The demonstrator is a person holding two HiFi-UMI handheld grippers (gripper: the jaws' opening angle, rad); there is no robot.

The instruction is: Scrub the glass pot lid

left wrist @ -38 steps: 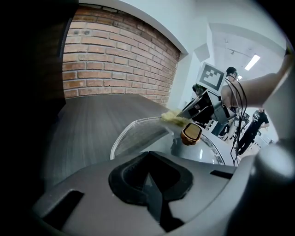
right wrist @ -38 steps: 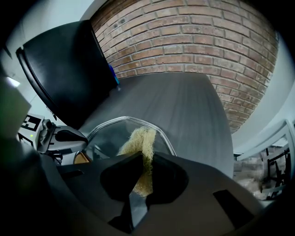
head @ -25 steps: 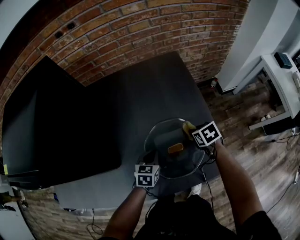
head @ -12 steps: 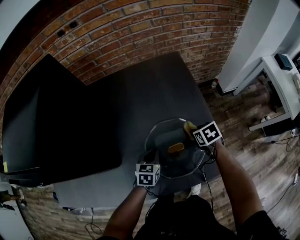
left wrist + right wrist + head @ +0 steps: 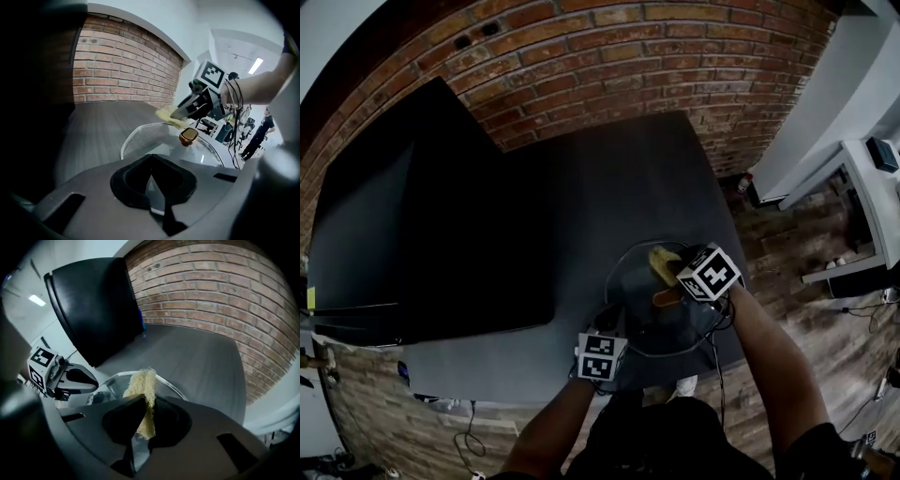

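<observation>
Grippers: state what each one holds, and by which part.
Left gripper clamps the lid by its near rim; right gripper pinches the sponge by its near end.

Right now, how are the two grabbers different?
The left gripper pinches the glass lid at its near rim; the right gripper pinches a yellow sponge. The left gripper sits at the lid's edge; the right gripper reaches over its far side. Both are shut.
</observation>
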